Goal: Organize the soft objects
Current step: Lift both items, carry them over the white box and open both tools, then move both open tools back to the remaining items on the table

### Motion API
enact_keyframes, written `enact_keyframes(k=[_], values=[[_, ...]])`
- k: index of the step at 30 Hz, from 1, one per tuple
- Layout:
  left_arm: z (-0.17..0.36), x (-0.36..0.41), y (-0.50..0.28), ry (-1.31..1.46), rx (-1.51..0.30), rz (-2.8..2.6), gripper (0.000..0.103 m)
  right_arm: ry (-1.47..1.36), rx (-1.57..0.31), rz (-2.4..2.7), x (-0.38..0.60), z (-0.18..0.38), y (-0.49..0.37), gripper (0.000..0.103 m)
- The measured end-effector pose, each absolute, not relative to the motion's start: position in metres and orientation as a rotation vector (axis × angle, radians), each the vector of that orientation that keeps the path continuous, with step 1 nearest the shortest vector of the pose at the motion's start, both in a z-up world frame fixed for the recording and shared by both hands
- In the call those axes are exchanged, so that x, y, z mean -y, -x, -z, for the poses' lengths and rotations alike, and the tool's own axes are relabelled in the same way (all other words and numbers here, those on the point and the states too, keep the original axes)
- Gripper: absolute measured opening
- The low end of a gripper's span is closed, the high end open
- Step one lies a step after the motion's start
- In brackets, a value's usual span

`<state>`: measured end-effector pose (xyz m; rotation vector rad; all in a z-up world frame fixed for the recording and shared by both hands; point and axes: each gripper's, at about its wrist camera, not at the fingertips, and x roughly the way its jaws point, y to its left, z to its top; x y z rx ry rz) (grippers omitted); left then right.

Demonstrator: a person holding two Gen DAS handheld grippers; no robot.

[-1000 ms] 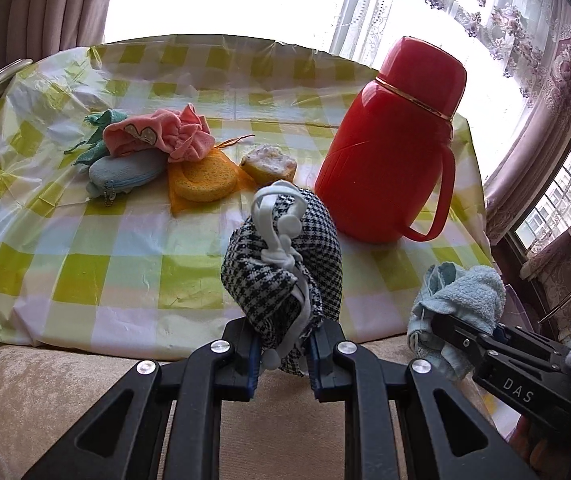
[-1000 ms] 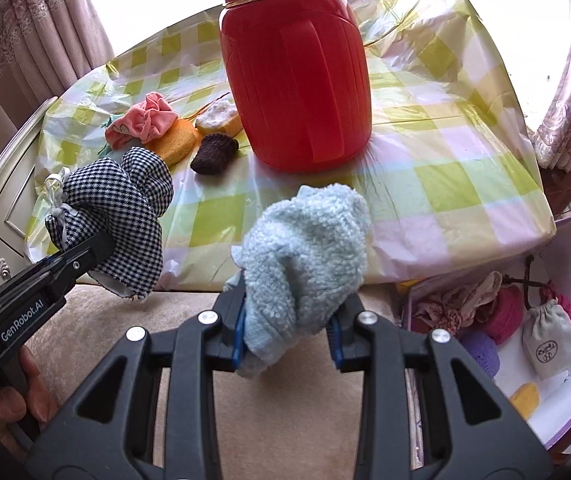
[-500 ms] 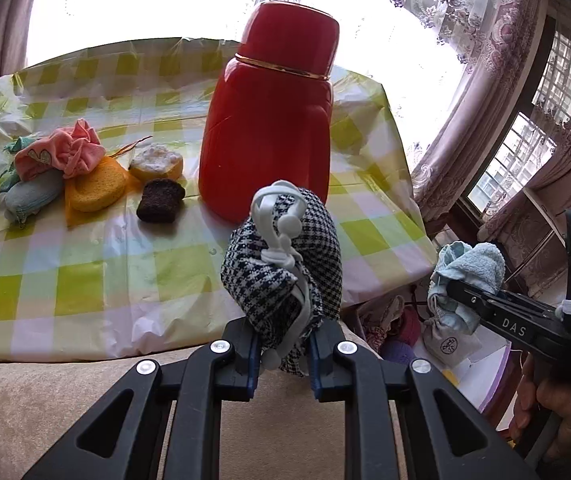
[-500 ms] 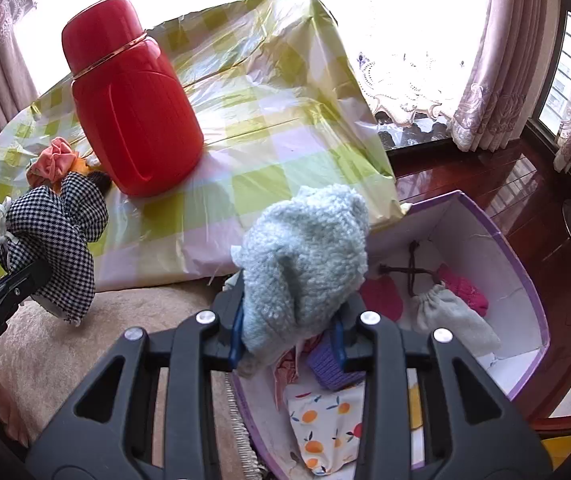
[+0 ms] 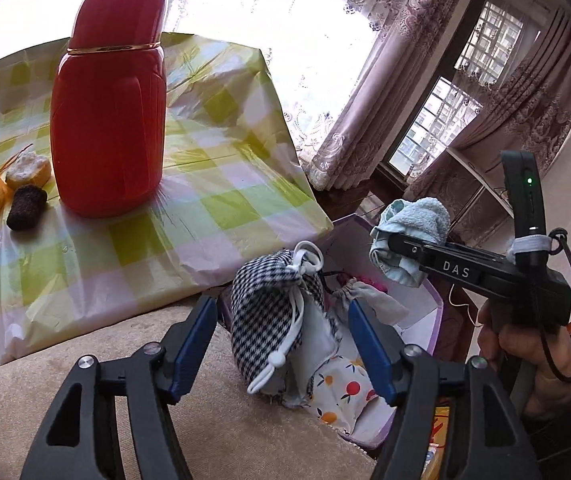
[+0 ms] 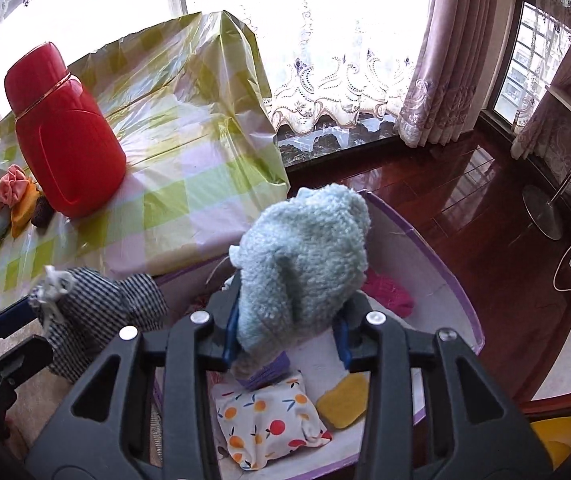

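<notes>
My left gripper (image 5: 281, 308) is open and its jaws are still opening. The black-and-white checked drawstring pouch (image 5: 273, 312) hangs loose between them, clear of both blue pads (image 5: 195, 336), over the near edge of the purple-rimmed box (image 5: 433, 312). From the right wrist view the pouch (image 6: 97, 312) is at the lower left. My right gripper (image 6: 285, 338) is over the box (image 6: 457, 292), its jaws opening. A fluffy light blue cloth (image 6: 305, 264) still fills the gap between them. In the left wrist view, that gripper (image 5: 401, 248) and cloth (image 5: 409, 224) are on the right, held by a hand.
In the box lie a fruit-print pouch (image 6: 269, 420), a yellow sponge (image 6: 343, 400), a pink item (image 6: 389, 296) and a grey drawstring bag (image 5: 369, 300). A red thermos (image 5: 105, 120) stands on the checked table beside sponges and a pink scrunchie (image 6: 9, 184). A beige cushion (image 5: 85, 344) lies below.
Both hands swung right, from the table to over the box. The left jaws opened and let go of the checked pouch. The right gripper still carries the blue cloth.
</notes>
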<state>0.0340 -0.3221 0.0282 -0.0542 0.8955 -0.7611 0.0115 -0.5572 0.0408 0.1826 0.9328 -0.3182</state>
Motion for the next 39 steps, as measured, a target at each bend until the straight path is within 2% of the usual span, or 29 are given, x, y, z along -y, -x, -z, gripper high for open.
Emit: enact_keyframes(k=[8,18,26,35,36,37,39], values=[[-0.016,0.314,-0.05,0.103,-0.953,0.712,0.07,-0.202,-0.927,0.303,0.55,-0.039,-0.022,0.044],[-0.024,0.312,-0.039,0.057,-0.858,0.672,0.07,-0.278,-0.881,0.306,0.541,-0.042,-0.015,0.047],[-0.033,0.27,-0.031,0.159,-0.787,0.563,0.07,-0.223,-0.845,0.217,0.501,-0.057,-0.038,0.047],[-0.023,0.237,-0.05,0.293,-0.86,0.525,0.071,-0.136,-0.968,0.293,0.499,-0.03,-0.022,0.047],[-0.022,0.236,-0.051,0.298,-0.864,0.527,0.073,-0.136,-0.991,0.31,0.504,-0.026,-0.019,0.051],[-0.022,0.236,-0.052,0.3,-0.867,0.525,0.074,-0.133,-1.007,0.326,0.508,-0.023,-0.018,0.063],[-0.021,0.235,-0.055,0.3,-0.878,0.527,0.077,-0.125,-1.005,0.345,0.511,-0.022,-0.016,0.075]])
